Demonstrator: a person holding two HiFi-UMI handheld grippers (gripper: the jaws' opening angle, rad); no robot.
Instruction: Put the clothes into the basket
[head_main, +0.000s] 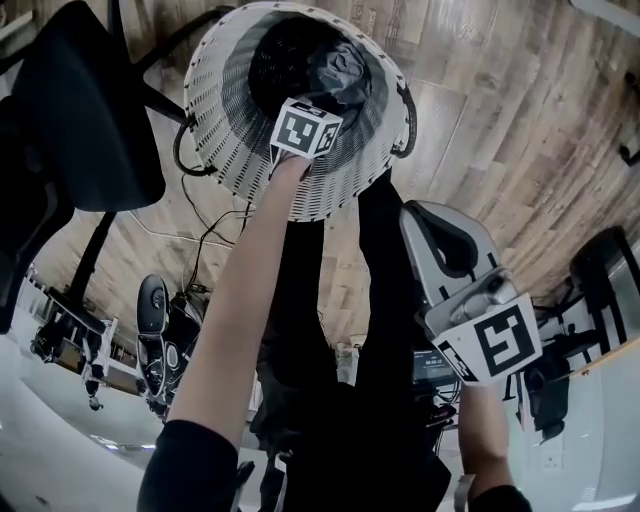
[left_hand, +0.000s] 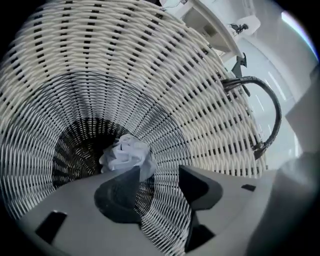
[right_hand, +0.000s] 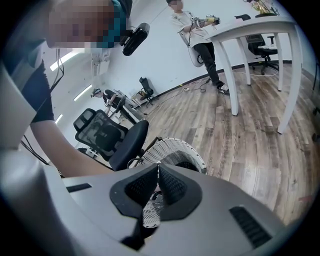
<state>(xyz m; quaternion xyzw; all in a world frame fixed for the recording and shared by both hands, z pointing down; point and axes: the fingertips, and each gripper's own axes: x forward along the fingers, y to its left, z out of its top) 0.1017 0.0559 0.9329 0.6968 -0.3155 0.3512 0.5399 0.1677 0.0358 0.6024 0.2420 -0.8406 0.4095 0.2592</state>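
A white woven basket (head_main: 230, 130) stands on the wooden floor, with a crumpled pale cloth (head_main: 335, 65) lying on its dark bottom. My left gripper's marker cube (head_main: 305, 130) hangs over the basket's mouth, and its jaws are hidden beyond it. In the left gripper view the left gripper (left_hand: 157, 187) is open inside the basket (left_hand: 200, 90), a little above the cloth (left_hand: 127, 155), with nothing between its pads. My right gripper (right_hand: 158, 169) is shut with its tips touching. It is held back from the basket (right_hand: 172, 152), near the person's legs (head_main: 480, 335).
A black office chair (head_main: 80, 110) stands just left of the basket, and it also shows as a chair (right_hand: 112, 137) in the right gripper view. Cables (head_main: 200, 240) trail over the floor. A white table (right_hand: 250, 30) and a standing person (right_hand: 197, 30) are farther off.
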